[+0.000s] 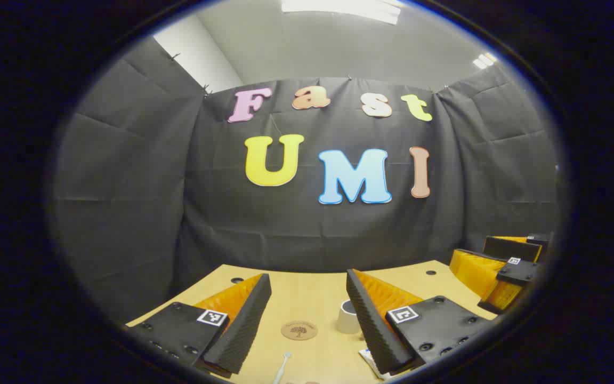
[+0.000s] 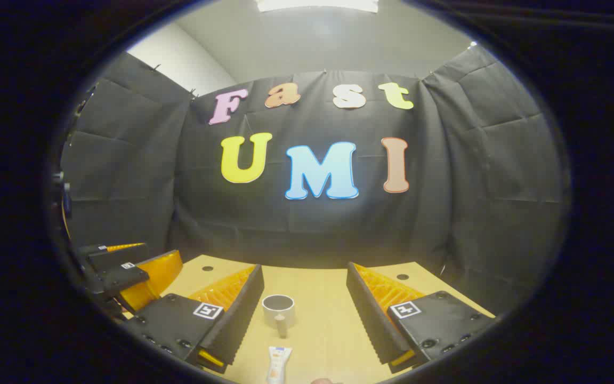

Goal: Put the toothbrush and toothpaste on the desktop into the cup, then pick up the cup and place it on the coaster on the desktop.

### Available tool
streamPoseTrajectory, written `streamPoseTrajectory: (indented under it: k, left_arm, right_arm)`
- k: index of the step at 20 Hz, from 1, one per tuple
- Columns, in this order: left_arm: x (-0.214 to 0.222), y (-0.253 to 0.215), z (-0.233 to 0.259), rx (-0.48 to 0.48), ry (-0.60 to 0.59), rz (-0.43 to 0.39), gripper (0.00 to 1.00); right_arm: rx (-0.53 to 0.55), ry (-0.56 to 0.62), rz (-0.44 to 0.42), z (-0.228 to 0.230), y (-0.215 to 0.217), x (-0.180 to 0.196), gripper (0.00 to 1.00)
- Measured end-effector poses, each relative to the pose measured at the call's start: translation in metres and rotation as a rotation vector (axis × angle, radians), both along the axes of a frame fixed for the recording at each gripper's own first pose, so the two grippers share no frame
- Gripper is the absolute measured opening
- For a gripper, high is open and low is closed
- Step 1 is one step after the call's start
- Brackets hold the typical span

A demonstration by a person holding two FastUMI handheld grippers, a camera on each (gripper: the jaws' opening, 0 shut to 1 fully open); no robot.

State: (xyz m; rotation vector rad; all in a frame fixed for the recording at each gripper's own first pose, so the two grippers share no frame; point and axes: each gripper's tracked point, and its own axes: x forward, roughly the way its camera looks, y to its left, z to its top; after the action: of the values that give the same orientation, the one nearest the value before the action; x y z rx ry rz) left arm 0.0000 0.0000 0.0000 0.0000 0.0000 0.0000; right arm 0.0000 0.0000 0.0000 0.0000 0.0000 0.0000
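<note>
In the left gripper view the left gripper [image 1: 307,314] holds its jaws released and empty above the pale wooden bench [image 1: 307,290], with the round brown cork coaster [image 1: 299,330] between them, the slim white toothbrush [image 1: 281,368] at 6 o'clock and the white cylindrical cup [image 1: 347,317] at 3 o'clock against the right finger. The other gripper [image 1: 499,274] hangs farther out at 3 o'clock. In the right gripper view the right gripper [image 2: 305,306] also has its jaws released, the cup [image 2: 278,309] between them and the white toothpaste tube [image 2: 277,362] at 6 o'clock.

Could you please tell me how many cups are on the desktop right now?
1: the cup stands mid-desk beyond the toothpaste, right of the coaster; others may be hidden.
</note>
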Motion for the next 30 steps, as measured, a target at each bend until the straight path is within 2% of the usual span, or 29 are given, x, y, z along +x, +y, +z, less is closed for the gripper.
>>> streamPoseTrajectory:
  k: [3,6,12,24,26,30]
  left_arm:
    - [0.008,0.007,-0.001,-0.016,-0.002,0.002,0.93]
    - [0.019,0.010,-0.007,-0.033,0.009,-0.018,0.92]
    - [0.047,0.014,-0.018,-0.051,0.041,-0.060,0.94]
    - [0.057,0.012,-0.031,-0.057,0.071,-0.054,0.93]
    - [0.056,0.010,-0.036,-0.058,0.089,-0.057,0.93]
    - [0.055,0.010,-0.070,-0.049,0.203,-0.070,0.94]
  right_arm:
    - [-0.022,0.002,0.029,-0.001,0.010,0.010,0.99]
    - [-0.037,0.006,-0.001,0.001,0.008,0.020,0.99]
    - [-0.047,0.106,-0.052,-0.021,0.006,0.037,0.99]
    - [-0.060,0.132,-0.028,-0.024,0.006,0.050,0.99]
    - [-0.048,0.168,-0.015,-0.034,0.010,0.050,0.98]
    - [-0.021,0.335,0.034,-0.071,0.026,0.050,0.98]
